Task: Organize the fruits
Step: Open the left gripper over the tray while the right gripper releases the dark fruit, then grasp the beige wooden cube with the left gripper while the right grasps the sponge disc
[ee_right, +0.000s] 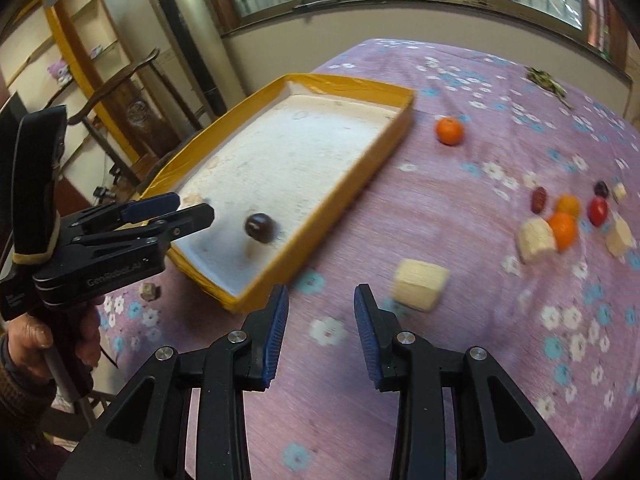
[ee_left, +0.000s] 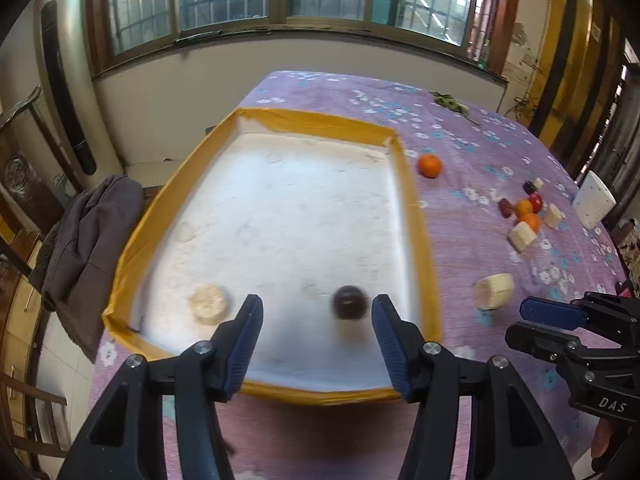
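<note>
1. The dark round fruit (ee_left: 349, 301) lay on the white floor of the yellow-rimmed tray (ee_left: 416, 216), near its front edge, smeared by blur as though not at rest. My guess was that it could roll on toward the rim, or into the pale banana chunk (ee_left: 209, 304) sitting near the tray's front left corner.
2. The left gripper (ee_left: 318, 340) hung above that fruit with its jaws spread and nothing between the pads. A careless sweep from there might knock the fruit back out of the tray.
3. The right gripper (ee_right: 321, 328) was over the purple cloth just outside the tray, jaws parted only narrowly and empty. The nearest loose piece, a pale banana block (ee_right: 420, 285), looked wider than that gap — a reach without widening would likely shove it rather than take it.
4. Farther out, a lone orange (ee_right: 450, 131) sat near the tray's far corner, and a crowded cluster of fruit (ee_right: 564, 220) lay to the right. Picking from that huddle risked nudging the round ones, which could roll toward the table edge.
5. The two tools were near each other at the tray's front — crossing paths could make them collide.
</note>
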